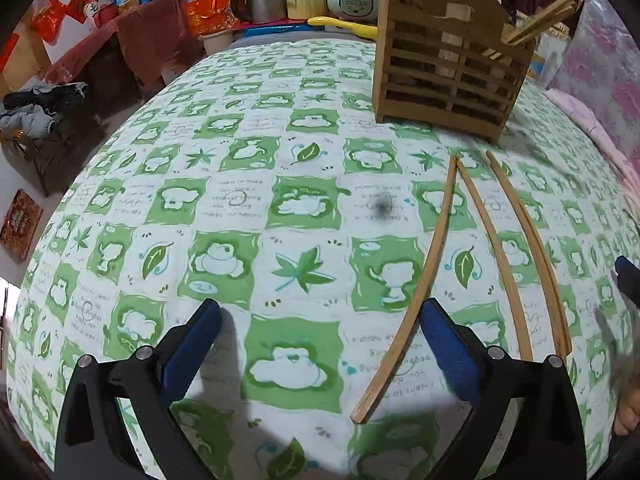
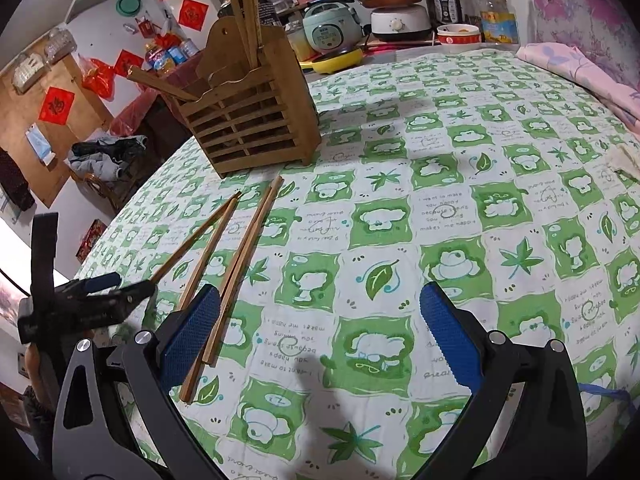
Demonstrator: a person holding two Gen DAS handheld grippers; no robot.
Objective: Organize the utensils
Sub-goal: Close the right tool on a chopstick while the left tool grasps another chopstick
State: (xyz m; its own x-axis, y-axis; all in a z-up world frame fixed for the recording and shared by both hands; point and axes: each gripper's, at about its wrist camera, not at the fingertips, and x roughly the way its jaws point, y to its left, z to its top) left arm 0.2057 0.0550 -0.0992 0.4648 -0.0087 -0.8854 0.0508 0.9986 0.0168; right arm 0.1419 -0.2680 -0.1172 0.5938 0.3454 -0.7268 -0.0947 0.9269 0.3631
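I am holding both grippers low over the table, my left gripper and right gripper each gaping wide, gripping nothing. The wooden holder is standing toward the far edge. The chopsticks are lying lengthwise, pointing at it, just beside my left gripper's right finger and my right gripper's left finger.

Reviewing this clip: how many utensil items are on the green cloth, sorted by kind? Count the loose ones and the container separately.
Loose chopsticks lying on the cloth: 4
Wooden slatted holder: 1
Total: 5
Sticks already standing in the holder: several, exact number not clear, left out of the total.
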